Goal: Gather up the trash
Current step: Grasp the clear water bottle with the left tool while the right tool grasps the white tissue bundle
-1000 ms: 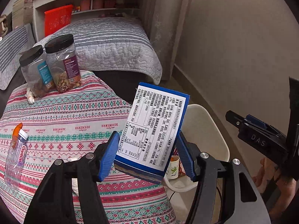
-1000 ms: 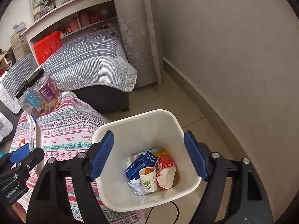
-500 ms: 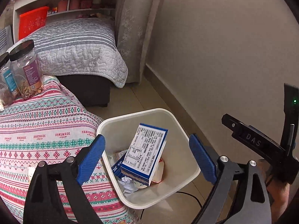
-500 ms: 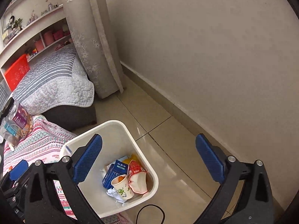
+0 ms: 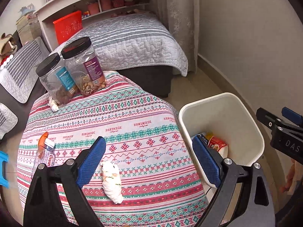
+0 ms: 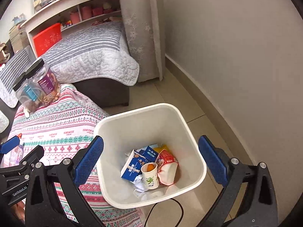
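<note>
A white trash bin [image 6: 189, 132] stands on the floor beside the patterned table [image 5: 132, 117]; it also shows in the left wrist view [image 5: 246, 117]. Inside lie blue cartons [image 6: 132, 167], a paper cup [image 6: 150, 176] and a red-white pack [image 6: 167, 165]. My left gripper [image 5: 149, 160] is open and empty over the table's right side, above a crumpled white tissue [image 5: 111, 181]. A plastic bottle [image 5: 44, 155] with an orange scrap lies at the table's left. A small tissue wad [image 5: 53, 104] lies by the jars. My right gripper [image 6: 151, 158] is open and empty above the bin.
Two black-lidded clear jars [image 5: 75, 70] of nuts stand at the table's far edge. A bed with a striped grey quilt [image 5: 128, 37] lies behind, with shelves and a red box [image 5: 68, 26]. A wall [image 6: 236, 47] and a curtain [image 6: 140, 28] stand at the right. A black cable [image 6: 174, 210] runs by the bin.
My left gripper let go of the blue-and-white carton, which dropped into the bin, then swung back left over the table. My right gripper swung away and back over the bin.
</note>
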`<state>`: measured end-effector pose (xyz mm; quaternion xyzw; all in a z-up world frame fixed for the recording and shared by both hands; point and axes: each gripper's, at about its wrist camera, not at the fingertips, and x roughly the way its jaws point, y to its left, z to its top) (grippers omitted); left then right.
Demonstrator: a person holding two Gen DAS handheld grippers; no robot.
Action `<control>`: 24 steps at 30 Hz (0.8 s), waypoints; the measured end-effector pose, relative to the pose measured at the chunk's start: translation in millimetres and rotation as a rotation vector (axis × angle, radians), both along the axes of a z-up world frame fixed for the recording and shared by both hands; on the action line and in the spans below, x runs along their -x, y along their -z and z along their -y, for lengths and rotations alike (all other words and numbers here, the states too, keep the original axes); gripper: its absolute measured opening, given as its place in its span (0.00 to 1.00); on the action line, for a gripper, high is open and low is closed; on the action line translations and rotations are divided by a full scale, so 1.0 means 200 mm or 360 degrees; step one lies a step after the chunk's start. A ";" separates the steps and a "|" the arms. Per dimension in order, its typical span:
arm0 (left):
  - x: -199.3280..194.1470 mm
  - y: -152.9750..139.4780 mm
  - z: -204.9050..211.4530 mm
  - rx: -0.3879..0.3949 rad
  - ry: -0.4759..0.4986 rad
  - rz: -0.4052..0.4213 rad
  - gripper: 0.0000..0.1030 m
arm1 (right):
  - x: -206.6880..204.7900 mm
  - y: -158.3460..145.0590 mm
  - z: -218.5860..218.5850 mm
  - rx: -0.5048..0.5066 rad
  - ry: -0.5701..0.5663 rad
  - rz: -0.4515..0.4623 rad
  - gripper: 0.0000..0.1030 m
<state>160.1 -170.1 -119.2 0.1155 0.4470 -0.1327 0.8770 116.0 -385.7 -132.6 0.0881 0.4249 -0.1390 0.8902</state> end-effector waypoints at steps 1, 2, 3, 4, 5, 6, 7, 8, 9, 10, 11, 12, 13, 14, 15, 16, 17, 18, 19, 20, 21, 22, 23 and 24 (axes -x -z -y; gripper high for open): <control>-0.02 0.02 -0.05 -0.0046 -0.0008 -0.0043 0.87 | -0.02 0.01 -0.05 -0.0009 -0.0046 -0.0022 0.93; -0.03 0.04 -0.11 -0.0089 -0.0020 -0.0071 0.87 | -0.04 0.03 -0.11 -0.0012 -0.0090 -0.0043 0.93; -0.04 0.06 -0.16 -0.0134 -0.0039 -0.0088 0.87 | -0.06 0.04 -0.16 -0.0011 -0.0133 -0.0065 0.93; -0.05 0.08 -0.23 -0.0184 -0.0067 -0.0101 0.87 | -0.07 0.06 -0.22 -0.0012 -0.0176 -0.0085 0.93; -0.07 0.10 -0.29 -0.0232 -0.0099 -0.0111 0.87 | -0.09 0.07 -0.27 -0.0016 -0.0220 -0.0106 0.93; -0.08 0.11 -0.36 -0.0267 -0.0130 -0.0119 0.87 | -0.10 0.09 -0.33 -0.0024 -0.0260 -0.0126 0.93; -0.10 0.11 -0.44 -0.0286 -0.0167 -0.0123 0.87 | -0.12 0.10 -0.38 -0.0031 -0.0297 -0.0146 0.93; -0.12 0.11 -0.52 -0.0295 -0.0210 -0.0129 0.87 | -0.13 0.11 -0.43 -0.0032 -0.0333 -0.0164 0.93; -0.14 0.10 -0.59 -0.0300 -0.0252 -0.0148 0.87 | -0.14 0.13 -0.49 -0.0028 -0.0364 -0.0181 0.93; -0.16 0.11 -0.67 -0.0299 -0.0292 -0.0170 0.87 | -0.15 0.14 -0.54 -0.0022 -0.0395 -0.0195 0.93; -0.18 0.11 -0.75 -0.0294 -0.0332 -0.0184 0.87 | -0.16 0.15 -0.58 -0.0020 -0.0425 -0.0209 0.93; -0.20 0.11 -0.82 -0.0292 -0.0371 -0.0193 0.87 | -0.17 0.17 -0.63 -0.0022 -0.0455 -0.0225 0.93; -0.22 0.12 -0.90 -0.0302 -0.0409 -0.0211 0.87 | -0.18 0.18 -0.67 -0.0029 -0.0483 -0.0243 0.93; -0.24 0.14 -0.96 -0.0318 -0.0438 -0.0237 0.87 | -0.19 0.20 -0.71 -0.0038 -0.0509 -0.0261 0.93; -0.26 0.17 -1.02 -0.0329 -0.0465 -0.0260 0.87 | -0.19 0.22 -0.74 -0.0048 -0.0532 -0.0280 0.93; -0.28 0.19 -1.07 -0.0334 -0.0489 -0.0285 0.87 | -0.20 0.24 -0.78 -0.0059 -0.0550 -0.0300 0.93; -0.30 0.22 -1.12 -0.0331 -0.0512 -0.0311 0.87 | -0.21 0.25 -0.81 -0.0074 -0.0567 -0.0320 0.93; -0.32 0.25 -1.17 -0.0320 -0.0534 -0.0342 0.87 | -0.22 0.27 -0.84 -0.0089 -0.0582 -0.0343 0.93; -0.34 0.29 -1.20 -0.0306 -0.0549 -0.0377 0.87 | -0.23 0.29 -0.87 -0.0103 -0.0594 -0.0359 0.93; -0.35 0.32 -1.23 -0.0296 -0.0561 -0.0403 0.87 | -0.24 0.30 -0.90 -0.0113 -0.0605 -0.0374 0.93; -0.37 0.34 -1.25 -0.0291 -0.0566 -0.0418 0.87 | -0.25 0.32 -0.93 -0.0122 -0.0615 -0.0388 0.93; -0.38 0.36 -1.26 -0.0293 -0.0564 -0.0431 0.87 | -0.25 0.33 -0.95 -0.0131 -0.0625 -0.0399 0.93; -0.39 0.39 -1.27 -0.0304 -0.0558 -0.0447 0.87 | -0.26 0.34 -0.97 -0.0139 -0.0635 -0.0410 0.93; -0.40 0.41 -1.27 -0.0318 -0.0549 -0.0460 0.87 | -0.26 0.36 -0.99 -0.0147 -0.0643 -0.0422 0.93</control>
